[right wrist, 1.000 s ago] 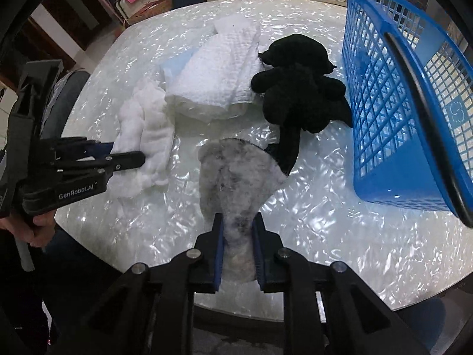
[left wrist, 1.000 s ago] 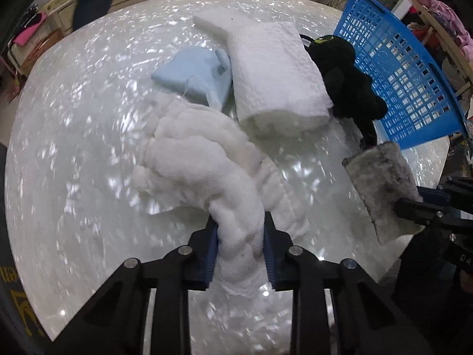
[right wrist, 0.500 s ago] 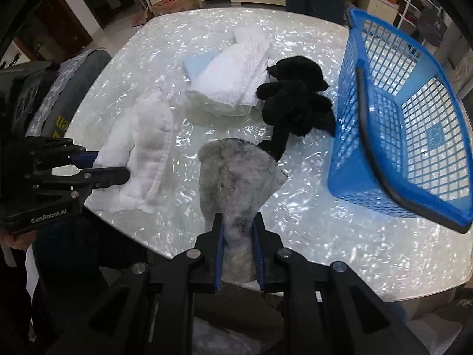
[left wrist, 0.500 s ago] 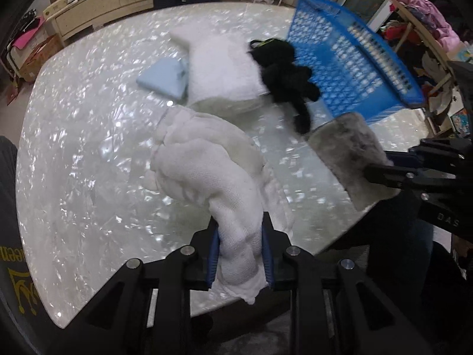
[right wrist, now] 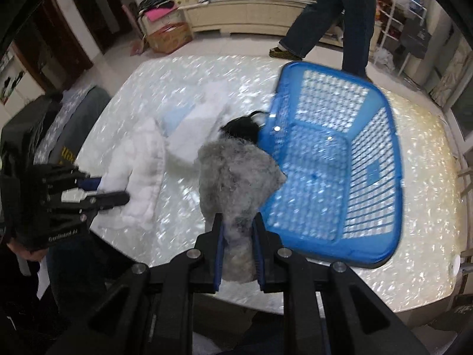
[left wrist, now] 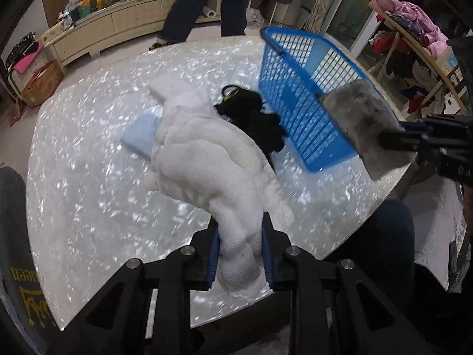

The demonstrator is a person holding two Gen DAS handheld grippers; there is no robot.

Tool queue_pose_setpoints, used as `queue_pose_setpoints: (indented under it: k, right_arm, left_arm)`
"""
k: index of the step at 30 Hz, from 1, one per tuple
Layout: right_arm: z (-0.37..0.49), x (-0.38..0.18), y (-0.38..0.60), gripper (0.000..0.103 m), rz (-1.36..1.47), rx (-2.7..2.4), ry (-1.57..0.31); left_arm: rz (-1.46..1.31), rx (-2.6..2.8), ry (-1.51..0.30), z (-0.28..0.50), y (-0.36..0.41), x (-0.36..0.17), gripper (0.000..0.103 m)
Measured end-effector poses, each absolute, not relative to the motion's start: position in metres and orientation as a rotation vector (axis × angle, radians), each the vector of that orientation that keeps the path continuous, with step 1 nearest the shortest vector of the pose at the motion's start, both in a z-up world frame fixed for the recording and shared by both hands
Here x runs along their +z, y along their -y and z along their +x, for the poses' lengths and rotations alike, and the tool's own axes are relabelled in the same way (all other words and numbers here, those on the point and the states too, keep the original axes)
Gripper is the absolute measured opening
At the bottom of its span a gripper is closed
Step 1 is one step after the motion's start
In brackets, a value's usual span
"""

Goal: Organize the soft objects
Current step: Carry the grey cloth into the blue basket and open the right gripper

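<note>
Your bench [left wrist: 88,183], w/ its shiny pearly top, fills most of both views. The blue basket [right wrist: 340,159] sits on its right side, empty, open side up. Next in size: the white towel [left wrist: 212,159] you hold off the bench, bunched end clamped in your left claw [left wrist: 240,254], the rest hanging out over the bench. Behind it a folded white cloth [left wrist: 174,91] lies on the bench, w/ a light-blue cloth [left wrist: 139,133] tucked partly under it & a black plush toy [left wrist: 254,118] just beside the basket's near wall. Your right claw [right wrist: 239,251] is closed tight on a grey furry piece [right wrist: 236,174], held up in front of the basket's left edge. A person's legs [right wrist: 334,14] show beyond the bench.
</note>
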State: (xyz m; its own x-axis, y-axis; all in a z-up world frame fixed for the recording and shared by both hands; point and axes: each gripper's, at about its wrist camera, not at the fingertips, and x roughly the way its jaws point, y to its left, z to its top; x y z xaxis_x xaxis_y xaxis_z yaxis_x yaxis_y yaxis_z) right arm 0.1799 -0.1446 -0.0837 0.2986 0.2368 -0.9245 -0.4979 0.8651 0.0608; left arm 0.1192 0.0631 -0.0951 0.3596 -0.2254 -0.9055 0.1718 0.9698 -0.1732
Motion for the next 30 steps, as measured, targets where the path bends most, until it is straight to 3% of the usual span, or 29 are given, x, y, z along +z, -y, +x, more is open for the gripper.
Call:
queue_pose_setpoints:
  k: [7, 16, 30]
  right_arm:
    - [0.218, -0.093, 0.176, 0.016, -0.222, 0.411, -1.192]
    - [0.271, -0.159, 0.181, 0.016, -0.221, 0.341, -1.309]
    - [0.269, -0.201, 0.189, 0.021, -0.246, 0.303, -1.402]
  left_arm:
    - [-0.063, -0.287, -1.152, 0.144, -0.038, -0.092, 0.022]
    - [-0.049, -0.311, -1.177, 0.161, -0.019, -0.107, 0.022]
    - [-0.074, -0.281, -1.191, 0.161, -0.033, -0.117, 0.022]
